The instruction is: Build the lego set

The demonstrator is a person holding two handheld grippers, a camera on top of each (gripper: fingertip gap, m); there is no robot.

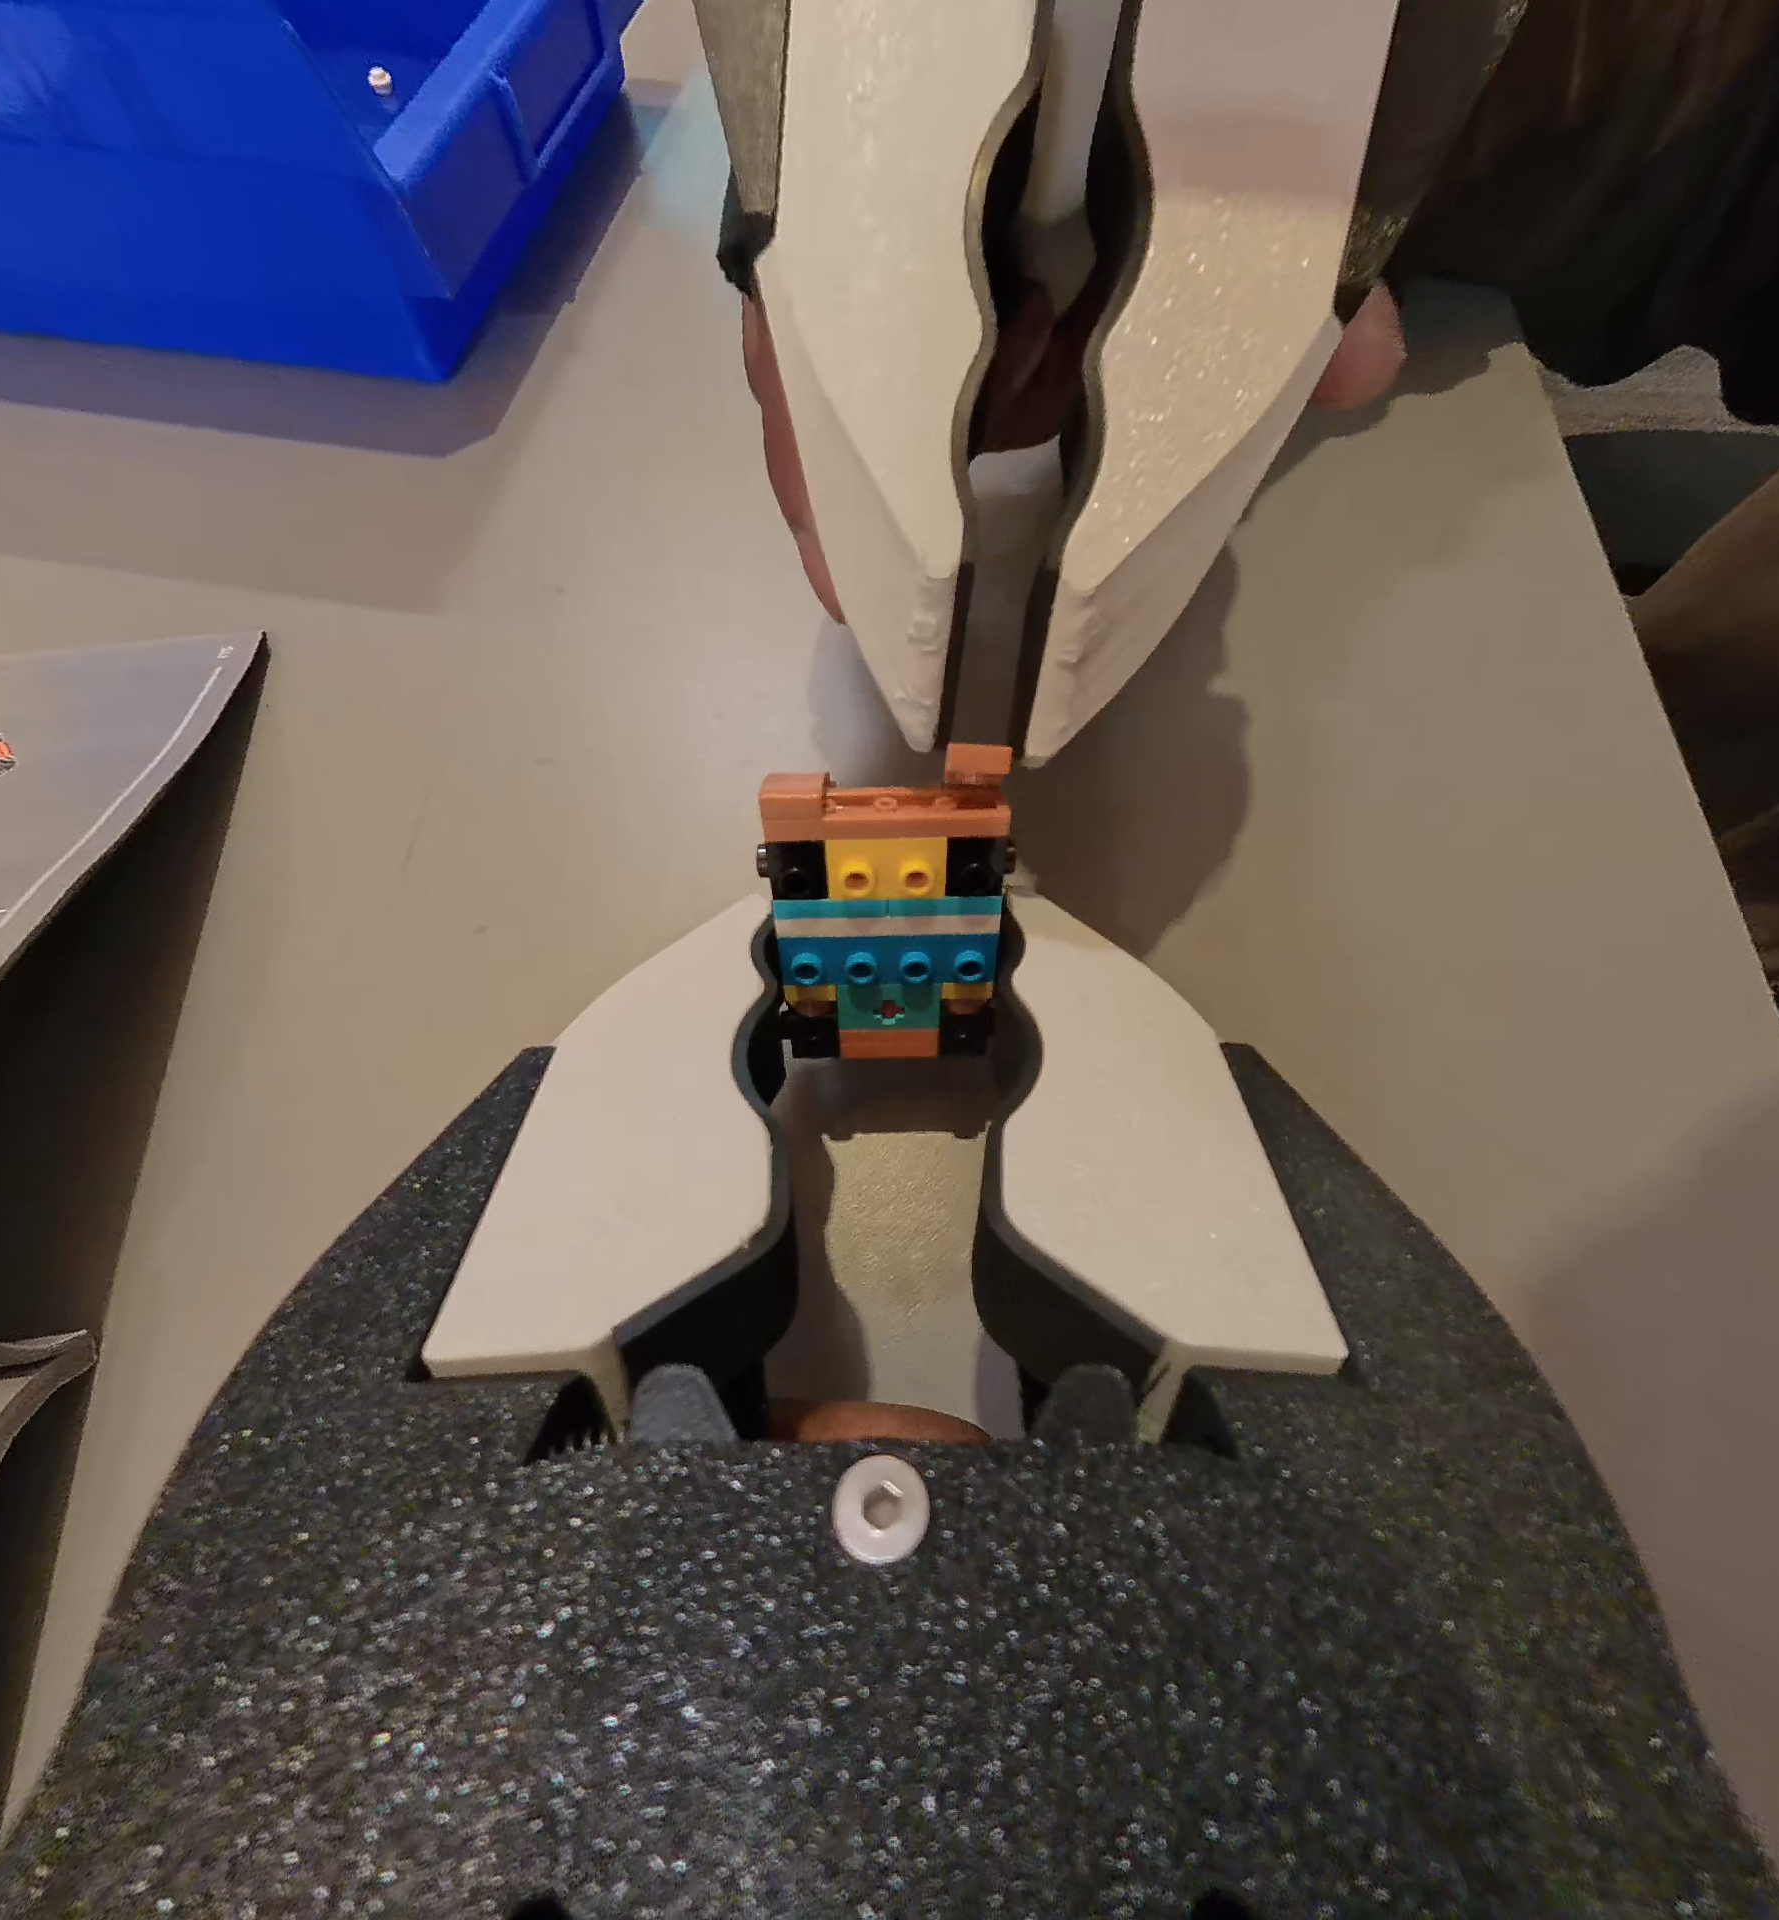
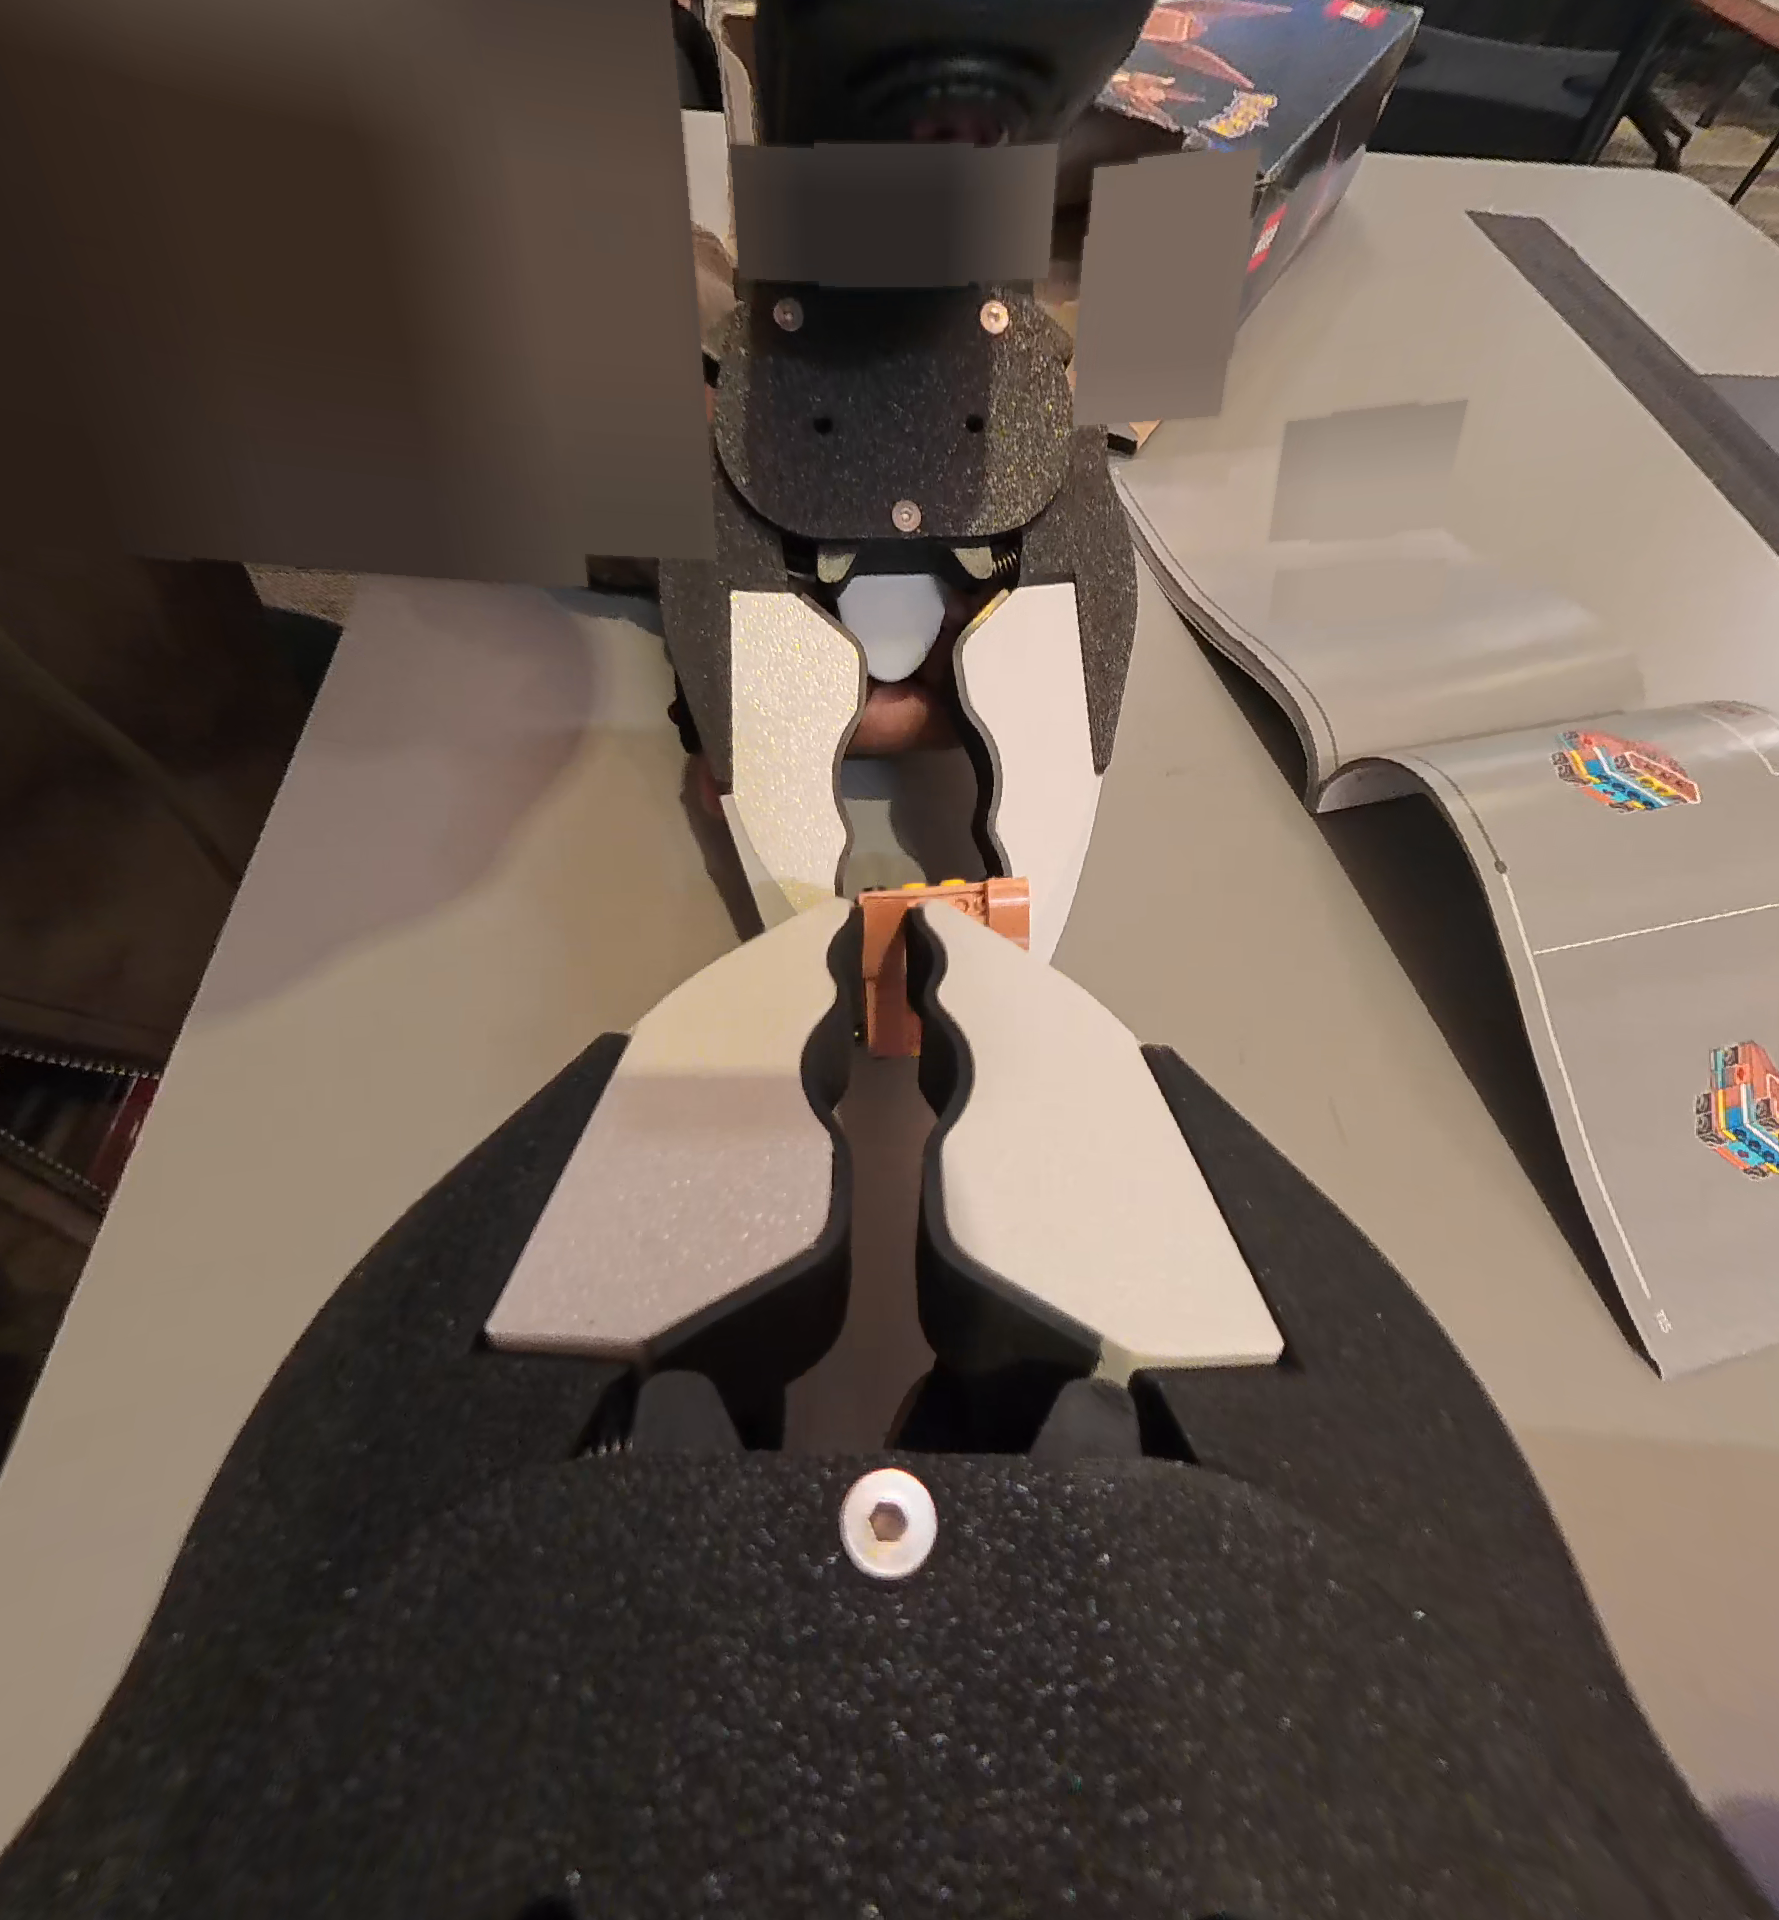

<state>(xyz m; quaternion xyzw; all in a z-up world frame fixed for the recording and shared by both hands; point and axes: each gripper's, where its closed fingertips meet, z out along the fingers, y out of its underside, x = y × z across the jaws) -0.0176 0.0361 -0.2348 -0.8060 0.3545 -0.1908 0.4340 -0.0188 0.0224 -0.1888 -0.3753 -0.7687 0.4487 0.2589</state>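
Left wrist view: Lego assembly sits between the fingertips of the left hand-held gripper, above the table. Right hand-held gripper comes in from the far side, tips touching the small brick on the assembly's far right corner. Parts bin on the table, far left. Open instruction booklet lies near left, well apart from the assembly.

Right wrist view: layout mirrored. Right hand-held gripper in front, left hand-held gripper opposite, assembly between them. Booklet to the right. Lego box stands behind the booklet, probably at the table's far edge.
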